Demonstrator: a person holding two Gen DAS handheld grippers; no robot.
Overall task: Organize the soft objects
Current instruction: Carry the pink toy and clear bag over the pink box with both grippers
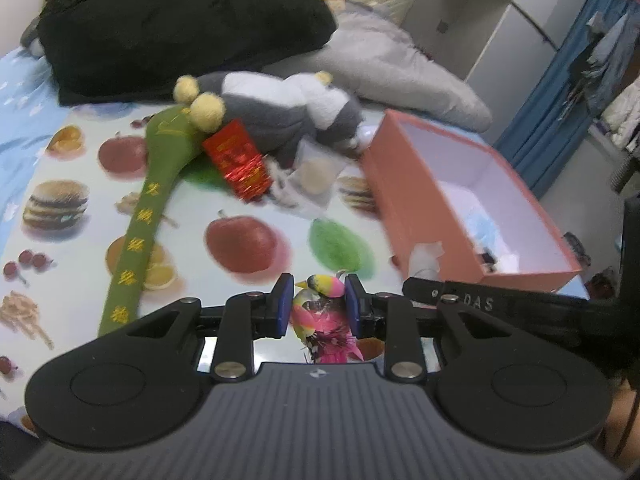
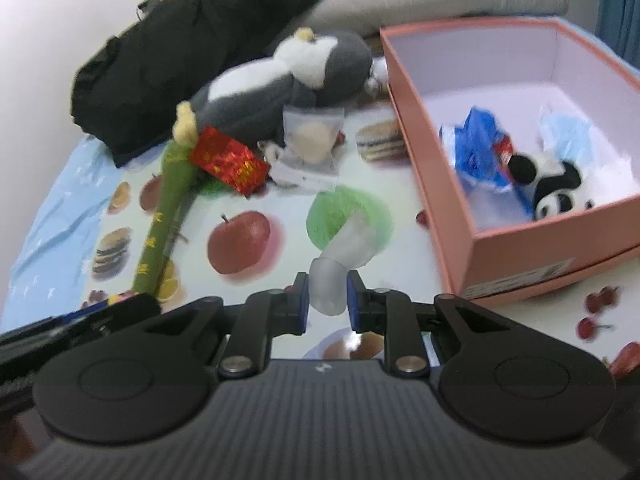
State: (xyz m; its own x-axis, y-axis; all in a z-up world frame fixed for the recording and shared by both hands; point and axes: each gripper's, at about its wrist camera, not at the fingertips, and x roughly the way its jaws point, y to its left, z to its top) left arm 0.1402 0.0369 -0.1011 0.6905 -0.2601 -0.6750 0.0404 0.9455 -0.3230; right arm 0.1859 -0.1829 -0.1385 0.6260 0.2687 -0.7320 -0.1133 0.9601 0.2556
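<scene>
A small bright plush bird (image 1: 320,304), pink and yellow, sits pinched in the left claw (image 1: 316,306), both blue pads (image 1: 283,308) pressing its sides, with its tail hanging below. The right claw (image 2: 328,300) is drawn in narrow around a frosted, translucent soft piece (image 2: 334,276) that juts forward from the pads and droops out over the fruit-printed sheet (image 2: 248,240).

Both claws hover just short of the pink box (image 2: 436,176), which lies to the right. Inside it already are a panda toy (image 2: 556,184), a crumpled blue wrapper (image 2: 480,152) and something pale blue (image 2: 568,136). Still out on the sheet are a grey-and-white plush (image 1: 280,108), a long green stuffed piece with gold lettering (image 1: 148,216), a red foil packet (image 1: 238,160) and a clear pouch holding something round (image 2: 314,140). A black garment (image 1: 180,24) and a grey pillow (image 1: 400,68) are heaped behind.

The risk, as I see it, is the frosted piece: only its near end is caught, so a quick swing over the box wall could let it slip out or catch the rim. The bird looks squashy too and may squirm free. With both claws heading for one box, they might also knock together.
</scene>
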